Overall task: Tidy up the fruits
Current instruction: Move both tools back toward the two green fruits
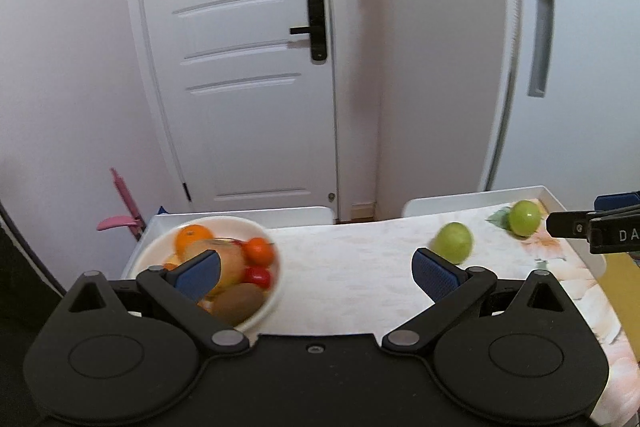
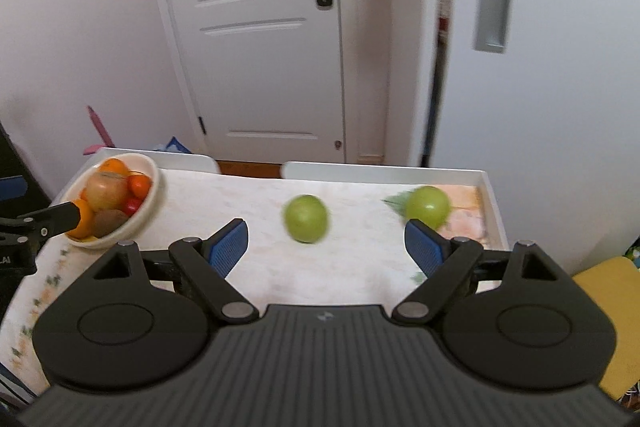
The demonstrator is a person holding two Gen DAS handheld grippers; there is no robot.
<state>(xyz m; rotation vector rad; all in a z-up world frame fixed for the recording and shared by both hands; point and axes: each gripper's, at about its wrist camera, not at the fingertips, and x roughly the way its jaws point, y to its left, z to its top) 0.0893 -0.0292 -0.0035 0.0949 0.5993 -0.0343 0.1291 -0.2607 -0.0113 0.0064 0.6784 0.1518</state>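
Both claws hang released and empty above the bench (image 2: 256, 279). Ahead of the right claw (image 2: 326, 247) lie two loose green apples: the nearer apple (image 2: 306, 218) sits just beyond its spread fingers, slightly toward the left one, and the farther apple (image 2: 427, 206) rests beyond its right finger near the bench's raised rim. The bowl (image 2: 154, 195), already heaped with oranges, a kiwi and small red fruit, stands well off to its left, just ahead of the left claw (image 1: 316, 269).

The likely step is grasping the nearer apple. Centre it between the pads, descend level, and close gently across its widest part, since round fruit may roll.

Motion blur smears both apples and the bowl, so stems and exact outlines are unclear; the bowl's lower contents are hidden.
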